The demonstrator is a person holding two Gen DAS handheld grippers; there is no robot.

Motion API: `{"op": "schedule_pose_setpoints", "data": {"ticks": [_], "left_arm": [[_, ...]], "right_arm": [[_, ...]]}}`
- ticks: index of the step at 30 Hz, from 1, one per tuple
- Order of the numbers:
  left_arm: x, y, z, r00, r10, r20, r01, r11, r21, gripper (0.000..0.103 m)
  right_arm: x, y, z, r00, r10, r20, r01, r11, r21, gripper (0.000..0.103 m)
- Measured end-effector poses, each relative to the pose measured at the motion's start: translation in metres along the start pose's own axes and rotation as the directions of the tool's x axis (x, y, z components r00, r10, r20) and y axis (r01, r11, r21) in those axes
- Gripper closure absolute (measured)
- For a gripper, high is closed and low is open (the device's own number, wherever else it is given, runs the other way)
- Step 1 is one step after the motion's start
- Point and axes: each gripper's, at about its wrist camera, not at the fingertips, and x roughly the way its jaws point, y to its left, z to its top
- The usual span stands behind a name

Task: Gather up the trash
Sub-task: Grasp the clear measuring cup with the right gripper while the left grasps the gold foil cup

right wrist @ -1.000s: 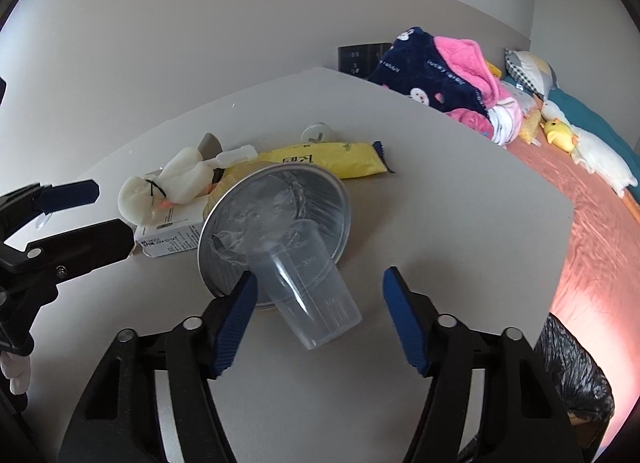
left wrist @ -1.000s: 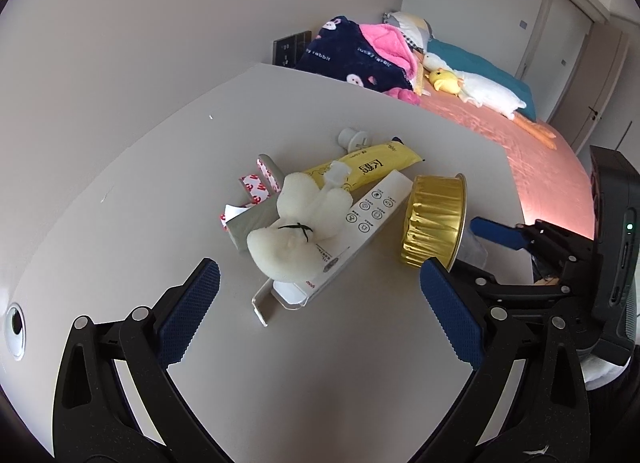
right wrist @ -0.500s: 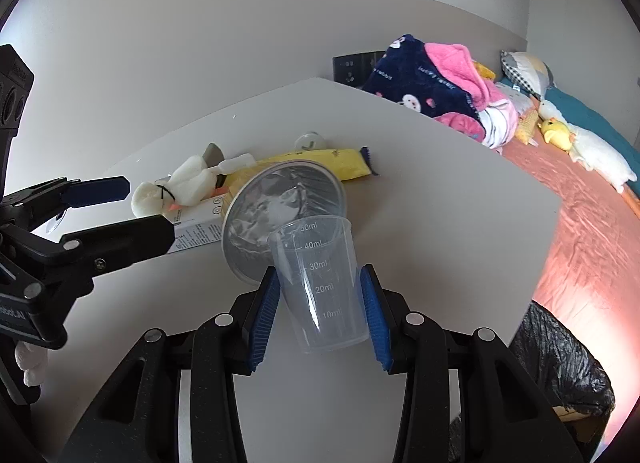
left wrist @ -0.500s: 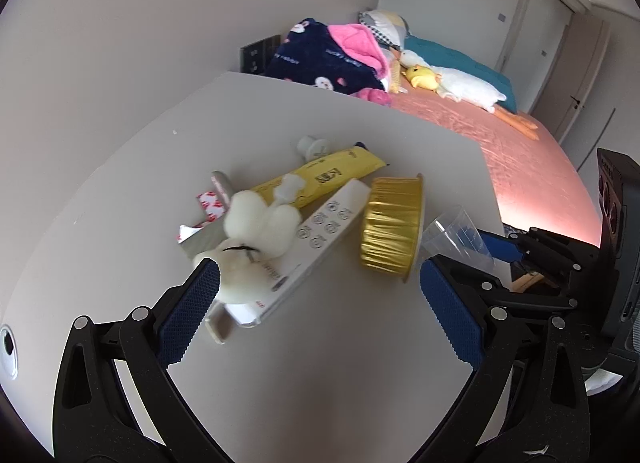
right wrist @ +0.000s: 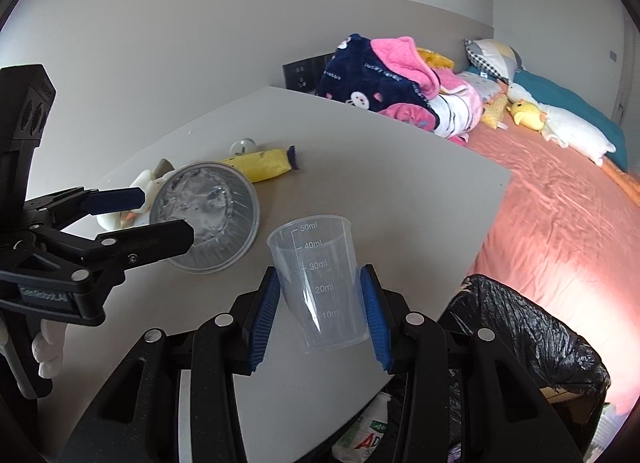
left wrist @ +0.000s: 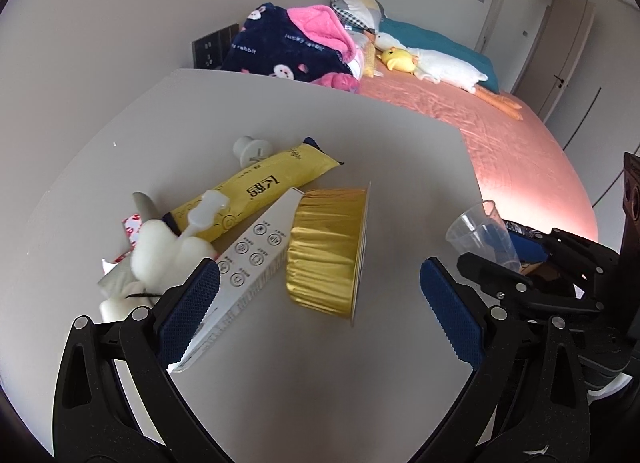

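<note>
Holding the cup (right wrist: 320,283) clamped between my right claw's (right wrist: 320,309) 2 pads, mouth up and tilted, above the table (right wrist: 400,199) edge. The bin (right wrist: 532,347) sits just to the right and below. I should swing right until the cup is over the liner, then let go low; its thin wall looks likely to flex, so no harder squeeze. My left claw (left wrist: 316,303) hangs spread and empty near the foil tin (left wrist: 326,251).

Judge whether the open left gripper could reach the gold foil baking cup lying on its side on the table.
Probably yes. The left gripper is open, empty and aimed at the gold foil baking cup, with bare grey table between; the white carton beside its left finger might get nudged.
</note>
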Motion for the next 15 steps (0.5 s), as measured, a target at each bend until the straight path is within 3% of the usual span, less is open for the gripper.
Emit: {"op": "schedule_pose_setpoints", "data": {"ticks": [7,15], "left_arm": [[0.017,-0.007,0.005,1.000,0.012,-0.015,-0.012,1.000,0.026,0.008],[0.020,-0.014,0.005,0.999,0.052,0.007,-0.052,0.995,0.083,0.051]], "right_arm": [[-0.001,-0.011,-0.005,1.000,-0.003,0.005,0.003,1.000,0.026,0.060],[-0.004,-0.013,-0.010,1.000,0.000,0.009,0.000,0.999,0.046,0.060]]}}
